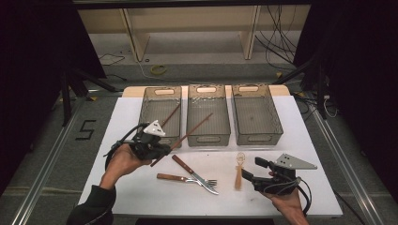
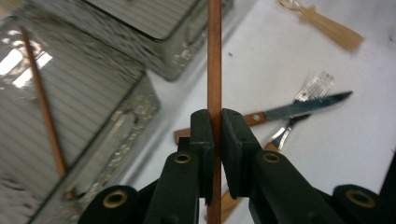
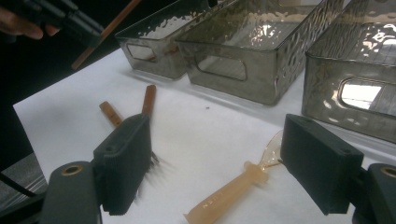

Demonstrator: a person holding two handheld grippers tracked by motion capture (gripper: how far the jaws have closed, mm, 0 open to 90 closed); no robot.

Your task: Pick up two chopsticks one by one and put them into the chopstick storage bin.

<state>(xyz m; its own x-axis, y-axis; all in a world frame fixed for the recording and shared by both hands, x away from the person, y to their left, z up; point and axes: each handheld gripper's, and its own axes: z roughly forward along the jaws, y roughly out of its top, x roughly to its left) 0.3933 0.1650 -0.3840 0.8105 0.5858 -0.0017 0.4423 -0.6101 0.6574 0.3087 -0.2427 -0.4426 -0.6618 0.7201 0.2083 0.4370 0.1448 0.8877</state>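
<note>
Chopstick [image 2: 214, 70] between pinching left fingers [image 2: 203, 135]

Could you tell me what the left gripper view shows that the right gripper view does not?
Left gripper view alone: the left tool's pads clamped on a brown chopstick running straight up between them, and a second chopstick lying inside a grey basket.

Right gripper view alone: the right tool standing open above a translucent spoon with an orange handle, and three baskets side by side, the nearest at right.

Both share: the white table, the wooden-handled knife and fork.
</note>
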